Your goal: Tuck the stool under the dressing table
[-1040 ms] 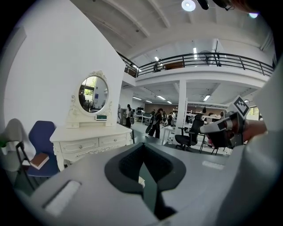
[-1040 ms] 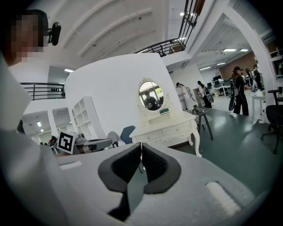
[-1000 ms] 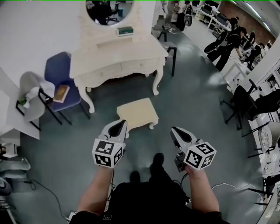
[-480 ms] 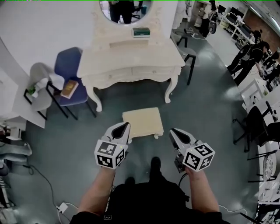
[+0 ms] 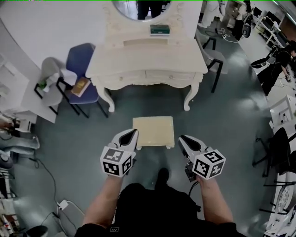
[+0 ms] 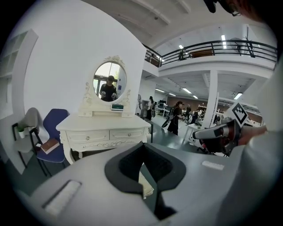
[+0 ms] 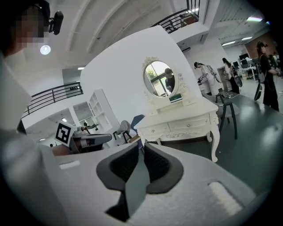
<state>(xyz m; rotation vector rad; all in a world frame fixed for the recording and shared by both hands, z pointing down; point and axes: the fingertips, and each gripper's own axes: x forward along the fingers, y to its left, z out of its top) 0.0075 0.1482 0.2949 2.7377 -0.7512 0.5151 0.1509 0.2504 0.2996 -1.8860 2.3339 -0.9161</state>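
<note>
Grey-green floor [image 5: 222,120], open workshop hall; people and desks far right, not resolved in detail.

Counter [image 5: 148,58]: cream, carved curved legs, two drawers in front, stands against the white wall. Oval mirror [image 5: 141,5] rises at its back edge. Small green box [image 5: 159,30] sits on the raised shelf under the mirror.

Stool [image 5: 153,132]: cream, square top, short legs. It stands on the floor in front of the counter, roughly centred on the gap between the front legs. It is fully outside the counter, with bare floor between its far edge and the drawer front.

Left tool [image 5: 130,134]: held low at the near-left corner of the stool, tip overlapping the stool's edge in the head view; contact cannot be judged. Its own view shows the jaws drawn together at the tips with nothing between them, and a strip of the stool shows below the pads.

Right tool [image 5: 182,138]: held just off the near-right corner of the stool, apart from it. Jaws narrowed to a thin slit, nothing gripped.

Both tools point toward the counter, one on each side of the stool.

Left of the counter: blue chair [image 5: 81,60] with a book [image 5: 81,86] on its seat, and a white chair [image 5: 48,74] beside it. Right of the counter: black-legged seat [image 5: 213,58], near the counter's right end.
</note>
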